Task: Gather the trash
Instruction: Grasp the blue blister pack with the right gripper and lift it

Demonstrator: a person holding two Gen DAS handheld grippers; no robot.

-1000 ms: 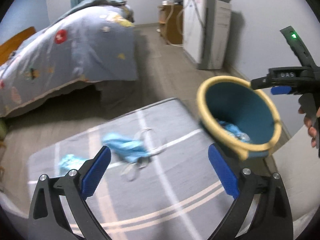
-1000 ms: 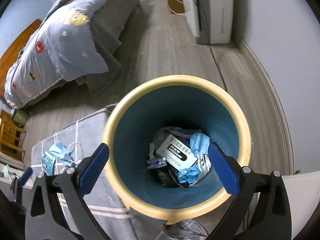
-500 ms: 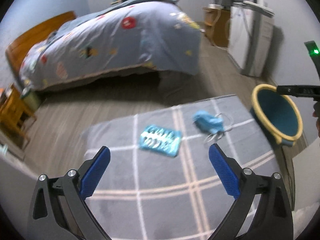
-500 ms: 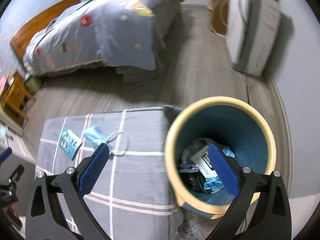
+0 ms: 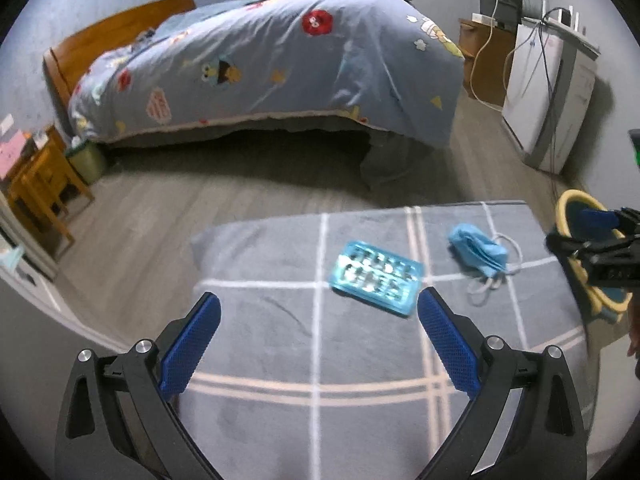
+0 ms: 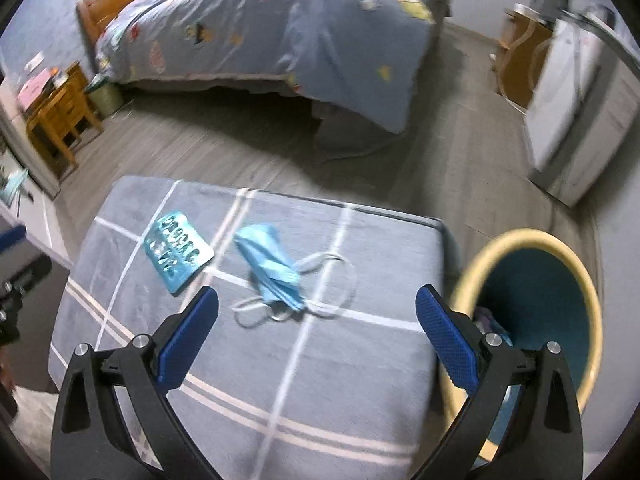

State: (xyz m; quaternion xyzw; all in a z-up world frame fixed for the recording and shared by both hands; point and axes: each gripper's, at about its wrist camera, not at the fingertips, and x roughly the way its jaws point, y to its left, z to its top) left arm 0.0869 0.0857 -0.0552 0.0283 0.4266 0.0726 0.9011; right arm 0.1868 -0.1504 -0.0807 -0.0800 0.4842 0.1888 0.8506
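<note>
A blue blister pack (image 5: pixel 376 277) and a crumpled blue face mask (image 5: pixel 478 251) with white loops lie on a grey checked cushion (image 5: pixel 280 360). My left gripper (image 5: pixel 318 340) is open and empty, just short of the blister pack. My right gripper (image 6: pixel 316 332) is open and empty, just short of the mask (image 6: pixel 270 266), with the blister pack (image 6: pixel 176 250) to its left. A blue bin with a yellow rim (image 6: pixel 548 312) stands right of the cushion with trash inside; it also shows in the left wrist view (image 5: pixel 576 216) behind the other gripper.
A bed with a blue patterned duvet (image 5: pixel 280 60) stands beyond a strip of wood floor. A white appliance (image 5: pixel 548 92) and a wooden cabinet (image 5: pixel 484 64) stand at the right wall. A wooden stool (image 5: pixel 36 176) and a green bin (image 5: pixel 86 160) stand at the left.
Both grippers have swung left, away from the bin and over the cushion. The bin has slid from the middle of the right wrist view to its right edge. The blister pack has come into full view.
</note>
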